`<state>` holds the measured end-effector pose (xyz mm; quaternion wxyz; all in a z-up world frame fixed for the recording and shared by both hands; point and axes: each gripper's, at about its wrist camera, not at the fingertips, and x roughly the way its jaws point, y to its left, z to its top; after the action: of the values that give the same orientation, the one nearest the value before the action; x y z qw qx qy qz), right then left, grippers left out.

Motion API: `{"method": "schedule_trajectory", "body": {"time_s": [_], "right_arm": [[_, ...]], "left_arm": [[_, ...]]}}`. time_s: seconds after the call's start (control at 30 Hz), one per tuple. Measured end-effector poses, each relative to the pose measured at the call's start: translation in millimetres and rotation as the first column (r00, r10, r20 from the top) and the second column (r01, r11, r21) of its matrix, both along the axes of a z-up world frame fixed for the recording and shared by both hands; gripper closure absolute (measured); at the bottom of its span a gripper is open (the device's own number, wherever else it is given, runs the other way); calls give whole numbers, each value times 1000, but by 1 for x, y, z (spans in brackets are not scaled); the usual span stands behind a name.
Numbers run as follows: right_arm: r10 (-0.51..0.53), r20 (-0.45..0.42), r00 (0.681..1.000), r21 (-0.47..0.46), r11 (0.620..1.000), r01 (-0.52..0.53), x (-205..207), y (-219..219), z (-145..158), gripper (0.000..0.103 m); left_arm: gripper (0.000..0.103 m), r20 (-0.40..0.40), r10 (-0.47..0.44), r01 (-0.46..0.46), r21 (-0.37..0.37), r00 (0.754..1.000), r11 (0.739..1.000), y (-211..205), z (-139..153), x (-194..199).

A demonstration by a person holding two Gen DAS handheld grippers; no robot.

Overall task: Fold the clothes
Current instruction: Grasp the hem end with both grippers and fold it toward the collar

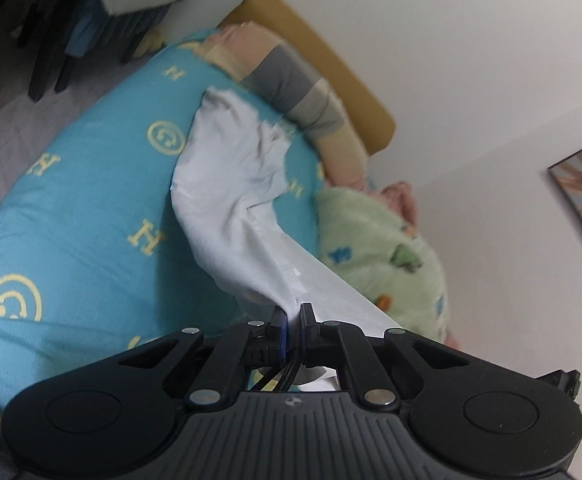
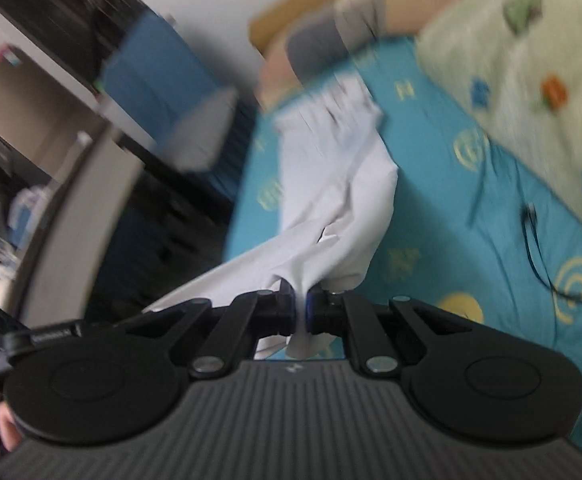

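Over the turquoise bedsheet (image 1: 83, 184) I see both tongs clamped on one white garment (image 1: 227, 184): left gripper (image 1: 293, 316), right gripper (image 2: 301, 300); cloth trails toward twelve o'clock.

A white garment (image 1: 227, 184) is stretched, crumpled, above a turquoise bed (image 1: 71, 184), pinched at two edges by both claws.

Both wrist cameras look along fingers, close above turquoise bed (image 1: 71, 208) (image 2: 451, 216); shared: white garment (image 1: 227, 200) (image 2: 331, 200).
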<state>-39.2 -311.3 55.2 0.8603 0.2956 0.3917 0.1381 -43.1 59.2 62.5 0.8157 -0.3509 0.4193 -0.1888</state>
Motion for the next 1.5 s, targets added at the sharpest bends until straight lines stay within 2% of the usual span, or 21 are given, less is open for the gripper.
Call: {"method": "schedule_trajectory", "body": {"time_s": [0.07, 0.2, 0.33, 0.43, 0.57, 0.67, 0.8, 0.97, 1.07, 1.13, 1.3, 1.37, 1.43, 1.5], "right_arm": [[8, 39, 999, 4, 1000, -8, -9, -6, 4, 95], [23, 64, 998, 26, 999, -24, -41, -4, -13, 95], [19, 22, 1000, 59, 998, -20, -73, -7, -42, 95], [13, -14, 1000, 69, 998, -12, -78, -7, -64, 95], [-34, -18, 999, 100, 994, 36, -53, -12, -73, 95], [-81, -11, 997, 116, 990, 81, -14, -17, -74, 95], [-110, 45, 993, 35, 993, 109, 53, -9, -76, 95], [-118, 70, 990, -47, 991, 122, 133, 1, -108, 94], [-105, 78, 991, -93, 989, 112, 172, 6, -138, 94], [-96, 83, 992, -125, 987, 105, 197, 9, -158, 94], [-68, 89, 994, -200, 976, 85, 255, 16, -207, 94], [-46, 87, 995, -229, 971, 65, 257, 19, -220, 94], [-27, 107, 994, -253, 966, 54, 255, 22, -226, 93], [-14, 112, 994, -278, 960, 45, 255, 25, -224, 92]], "left_arm": [[97, 25, 5, -4, -29, 1000, 1000, 4, 2, -18], [97, 5, 5, -5, -41, 1000, 999, 11, -16, -62], [98, -51, 23, -26, -48, 998, 999, 22, -46, -91], [98, -77, 26, -29, -32, 997, 999, 22, -61, -84], [98, -80, 48, -49, -7, 996, 999, 20, -64, -46], [98, -87, 97, -98, -14, 992, 995, 17, -67, 0], [98, -48, 147, -145, 38, 988, 989, 3, -74, 70], [98, 46, 187, -192, 174, 981, 966, -18, -100, 148], [98, 89, 170, -188, 260, 981, 947, -30, -124, 190], [98, 117, 149, -181, 334, 982, 925, -38, -143, 215], [98, 109, 102, -140, 449, 989, 882, -53, -190, 251], [98, 112, 84, -129, 489, 990, 863, -58, -202, 256], [97, 113, 75, -122, 506, 991, 854, -61, -204, 256], [92, 115, 66, -117, 518, 991, 848, -63, -205, 255]]}}
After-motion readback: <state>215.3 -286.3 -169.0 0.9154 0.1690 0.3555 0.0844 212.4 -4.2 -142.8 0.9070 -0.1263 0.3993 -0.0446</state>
